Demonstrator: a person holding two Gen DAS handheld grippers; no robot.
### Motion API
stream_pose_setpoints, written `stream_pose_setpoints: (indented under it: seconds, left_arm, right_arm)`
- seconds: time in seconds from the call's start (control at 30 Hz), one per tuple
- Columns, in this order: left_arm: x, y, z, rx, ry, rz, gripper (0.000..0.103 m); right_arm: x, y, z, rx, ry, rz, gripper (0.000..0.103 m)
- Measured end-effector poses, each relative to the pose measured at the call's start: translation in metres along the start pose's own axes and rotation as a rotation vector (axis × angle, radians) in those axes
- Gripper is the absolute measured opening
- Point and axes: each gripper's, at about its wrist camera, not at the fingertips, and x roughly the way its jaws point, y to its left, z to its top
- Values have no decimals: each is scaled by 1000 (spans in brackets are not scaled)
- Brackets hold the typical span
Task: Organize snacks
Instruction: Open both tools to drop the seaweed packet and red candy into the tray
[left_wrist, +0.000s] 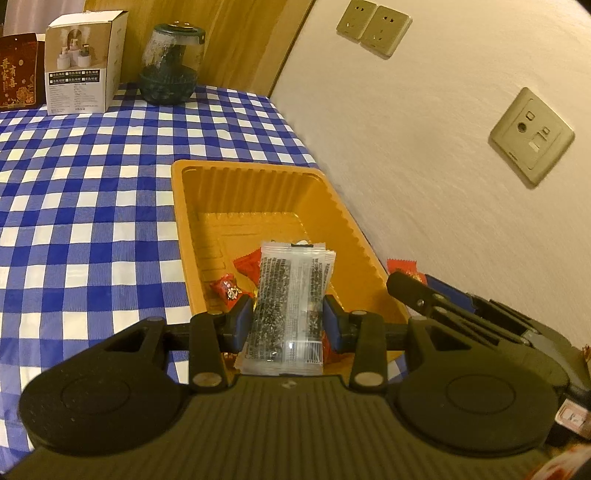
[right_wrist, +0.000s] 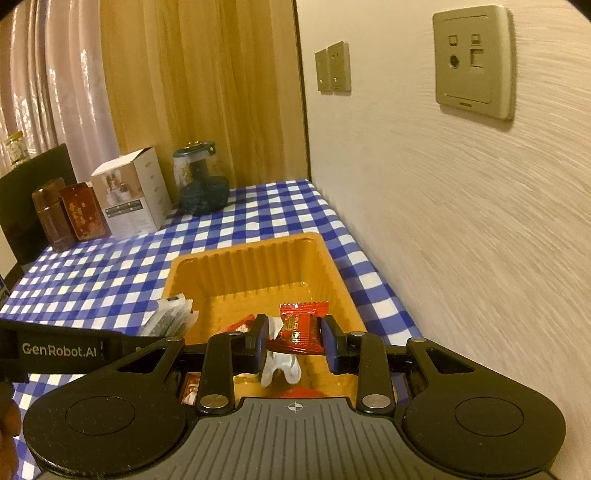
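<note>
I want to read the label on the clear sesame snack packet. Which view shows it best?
The left wrist view: the clear sesame packet stands face-on between the left tool's pads, print visible. The right wrist view shows only its edge, beside the orange tray.

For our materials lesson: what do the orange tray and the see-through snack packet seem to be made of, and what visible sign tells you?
Orange tray: probably thin moulded plastic, glossy; its walls are ribbed and catch the light.
See-through snack packet: likely clear plastic film, shiny; its dark contents show through, and the top edge is crimped.
</note>
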Motion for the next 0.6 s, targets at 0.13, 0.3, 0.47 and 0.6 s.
stream_pose_setpoints:
  seconds: [0.13, 0.3, 0.47, 0.6]
  left_arm:
    - [7, 3, 6, -3, -1, 6, 37]
    - [18, 7, 15, -3, -3, 15, 37]
    - [29, 12, 23, -8, -1, 27, 37]
    - [37, 16, 29, -12, -1, 35, 37]
  right_arm:
    - [11, -2, 8, -5, 2, 9, 31]
    - [24, -1, 14, -13, 8, 16, 31]
    - [38, -1, 17, -11, 20, 19, 31]
    - [47, -2, 20, -3, 23, 18, 31]
